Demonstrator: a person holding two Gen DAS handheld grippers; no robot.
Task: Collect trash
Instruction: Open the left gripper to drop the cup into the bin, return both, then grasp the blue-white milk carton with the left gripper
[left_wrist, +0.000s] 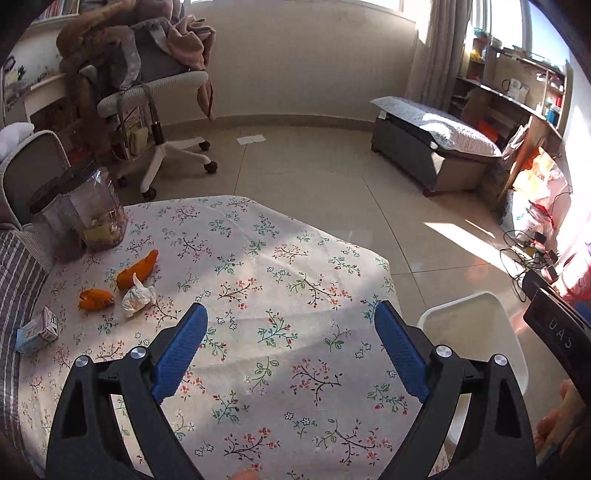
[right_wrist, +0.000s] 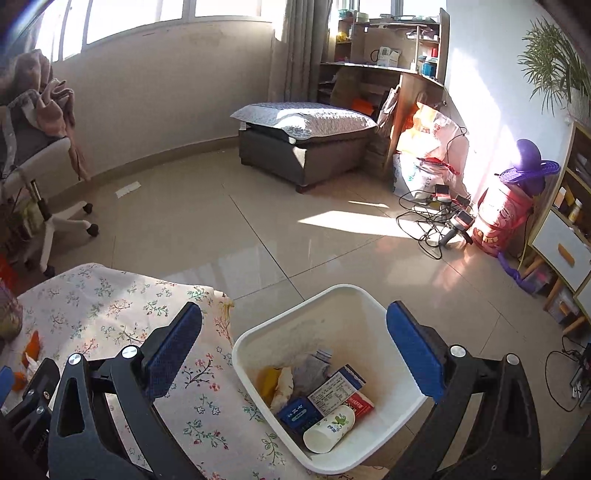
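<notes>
On the floral tablecloth (left_wrist: 258, 295), at the left, lie two pieces of orange peel (left_wrist: 138, 271) (left_wrist: 95, 298), a crumpled white tissue (left_wrist: 137, 295) and a small carton (left_wrist: 37, 334). My left gripper (left_wrist: 290, 321) is open and empty above the cloth, to the right of them. My right gripper (right_wrist: 295, 321) is open and empty above the white trash bin (right_wrist: 258, 332), which stands on the floor beside the table. The bin holds a paper cup (right_wrist: 328, 430), small boxes (right_wrist: 340, 391) and wrappers. The bin's rim also shows in the left wrist view (left_wrist: 480, 295).
A clear plastic jar (left_wrist: 92, 218) stands at the table's far left corner. An office chair (left_wrist: 162, 110) draped with clothes stands behind it. A grey ottoman (right_wrist: 303, 144), bags and tangled cables (right_wrist: 432, 218) lie across the tiled floor.
</notes>
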